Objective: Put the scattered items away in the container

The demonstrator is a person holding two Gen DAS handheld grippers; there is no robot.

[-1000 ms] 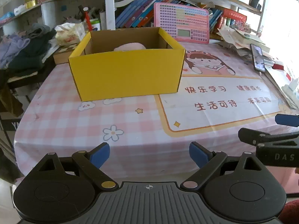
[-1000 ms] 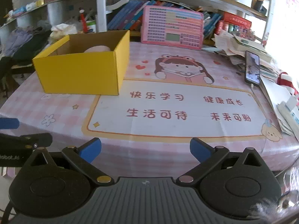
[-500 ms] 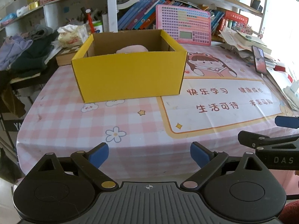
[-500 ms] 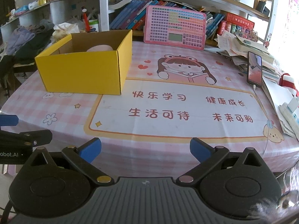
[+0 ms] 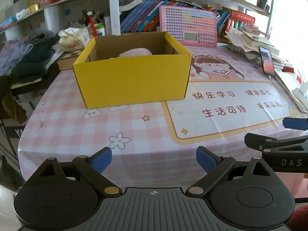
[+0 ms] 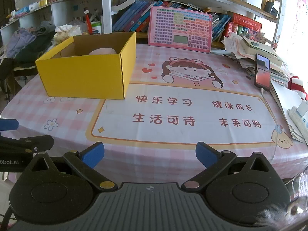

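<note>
A yellow cardboard box (image 5: 132, 82) (image 6: 84, 77) stands open-topped on the pink checked tablecloth (image 5: 77, 123) (image 6: 173, 73). A pale pink soft item (image 5: 135, 52) (image 6: 103, 51) lies inside it, mostly hidden by the box wall. My left gripper (image 5: 154, 158) hovers open over the table's front edge, empty, well short of the box. My right gripper (image 6: 150, 154) is open and empty too, at the front edge to the right of the box. Each gripper's side shows in the other's view.
A pink keypad learning board (image 6: 180, 29) leans against shelved books (image 6: 132, 22) at the back. A phone (image 6: 262, 72) rests on a paper stack (image 6: 250, 53) at the right edge. Clothes (image 5: 28, 57) pile up left of the table.
Both views have lifted and backed off slightly, so the box sits a little lower and farther. Both grippers stay open and empty.
</note>
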